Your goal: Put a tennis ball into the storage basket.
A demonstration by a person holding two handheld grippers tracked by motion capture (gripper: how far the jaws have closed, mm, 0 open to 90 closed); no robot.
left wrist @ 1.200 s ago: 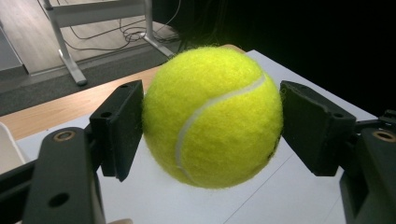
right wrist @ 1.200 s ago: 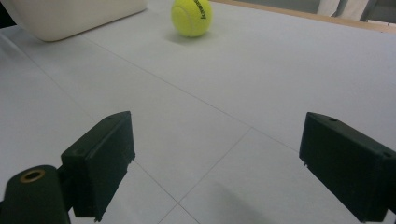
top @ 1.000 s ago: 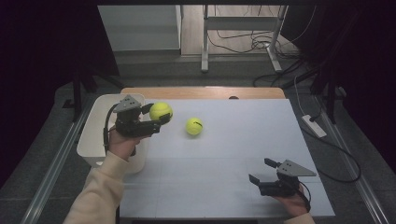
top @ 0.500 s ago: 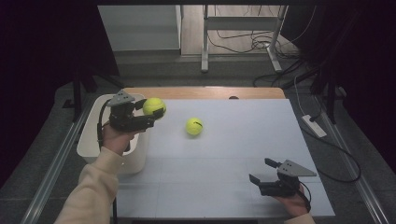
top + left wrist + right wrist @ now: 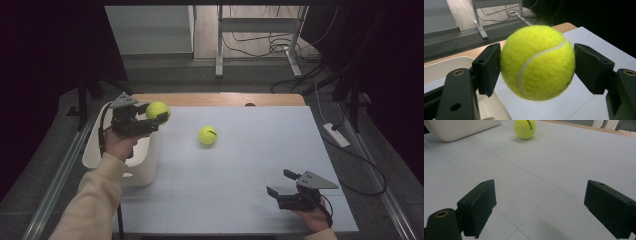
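Observation:
My left gripper (image 5: pixel 156 114) is shut on a yellow tennis ball (image 5: pixel 157 109), held in the air over the right rim of a white bin (image 5: pixel 95 155) at the table's left edge. In the left gripper view the held tennis ball (image 5: pixel 537 62) sits squeezed between both black pads, with the white bin (image 5: pixel 441 67) below left. A second tennis ball (image 5: pixel 207 135) lies loose on the white table top, also seen as the loose ball (image 5: pixel 524 129) far ahead in the right gripper view. My right gripper (image 5: pixel 281 184) rests open near the front right, with nothing between its jaws.
The white table surface (image 5: pixel 250 150) has free room in the middle and right. A wooden strip (image 5: pixel 220 99) runs along the far edge. Beyond it stand metal table legs (image 5: pixel 219 45) and floor cables (image 5: pixel 260 45). A white power strip (image 5: pixel 336 135) lies off the right side.
My left gripper has carried its ball leftward and slightly away, from over the table to above the bin's rim. The right gripper and the loose ball have stayed put.

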